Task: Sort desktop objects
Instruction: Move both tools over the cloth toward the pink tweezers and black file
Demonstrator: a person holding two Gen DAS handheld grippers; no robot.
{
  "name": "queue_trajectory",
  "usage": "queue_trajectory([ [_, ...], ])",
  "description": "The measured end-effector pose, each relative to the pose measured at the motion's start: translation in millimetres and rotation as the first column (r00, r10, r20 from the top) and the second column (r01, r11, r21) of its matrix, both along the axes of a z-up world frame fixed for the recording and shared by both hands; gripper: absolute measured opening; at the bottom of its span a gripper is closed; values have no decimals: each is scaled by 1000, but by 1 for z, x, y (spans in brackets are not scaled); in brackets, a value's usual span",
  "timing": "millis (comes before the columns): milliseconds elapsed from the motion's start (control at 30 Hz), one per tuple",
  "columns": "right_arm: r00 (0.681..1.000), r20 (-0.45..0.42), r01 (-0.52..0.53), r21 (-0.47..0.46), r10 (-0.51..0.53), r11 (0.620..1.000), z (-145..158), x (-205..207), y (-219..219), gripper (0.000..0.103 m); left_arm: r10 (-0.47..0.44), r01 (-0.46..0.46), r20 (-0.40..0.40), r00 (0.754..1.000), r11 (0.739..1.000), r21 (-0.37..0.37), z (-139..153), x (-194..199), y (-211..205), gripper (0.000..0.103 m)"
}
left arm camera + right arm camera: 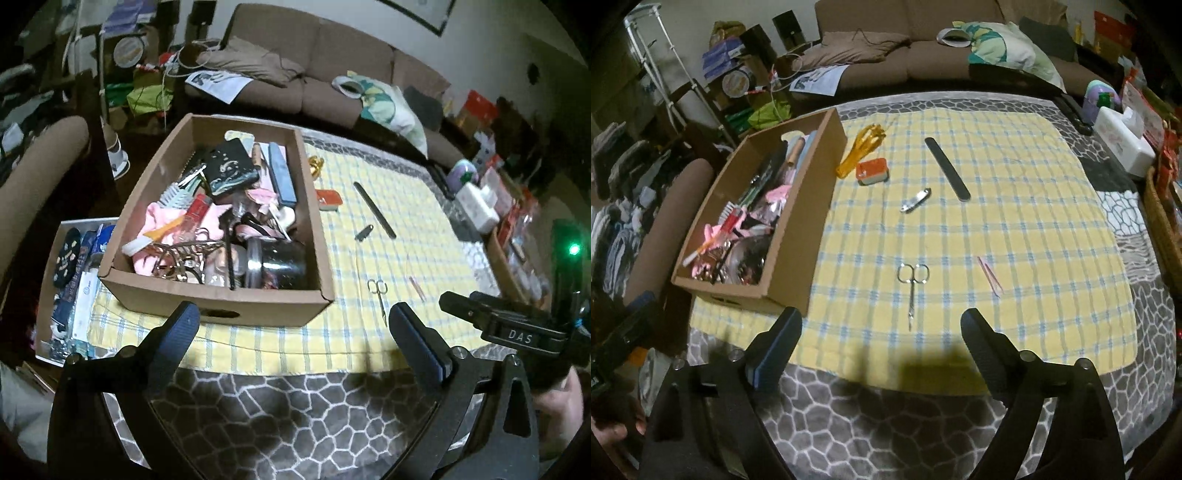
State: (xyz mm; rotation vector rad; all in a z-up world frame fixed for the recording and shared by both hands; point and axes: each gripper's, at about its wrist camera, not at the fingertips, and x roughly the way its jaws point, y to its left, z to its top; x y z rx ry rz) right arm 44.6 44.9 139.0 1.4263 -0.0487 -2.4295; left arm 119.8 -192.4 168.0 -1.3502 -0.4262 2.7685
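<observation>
A cardboard box [221, 301] full of mixed items sits on the left of a yellow checked cloth [1015, 229]; it also shows in the right wrist view [798, 236]. On the cloth lie small scissors [911, 288], pink tweezers [990, 276], a nail clipper [916, 200], a black nail file [947, 168], an orange tin [871, 172] and an amber hair claw [862, 147]. My left gripper [293, 317] is open and empty before the box. My right gripper [882, 325] is open and empty, just short of the scissors.
A white tissue box [1123, 138] and a wicker basket [1161, 221] stand at the right edge. A tray of items [70, 280] sits left of the box. A brown sofa [923, 55] is behind the table. A grey patterned blanket [886, 424] lies under the cloth.
</observation>
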Motion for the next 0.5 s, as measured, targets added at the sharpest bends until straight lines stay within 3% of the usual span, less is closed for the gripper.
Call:
queue_trajectory([
  [500,999,7,41,-11,-41,999,-17,1,54,94,-94,96,28,995,993,-67,-14,-11,62,103],
])
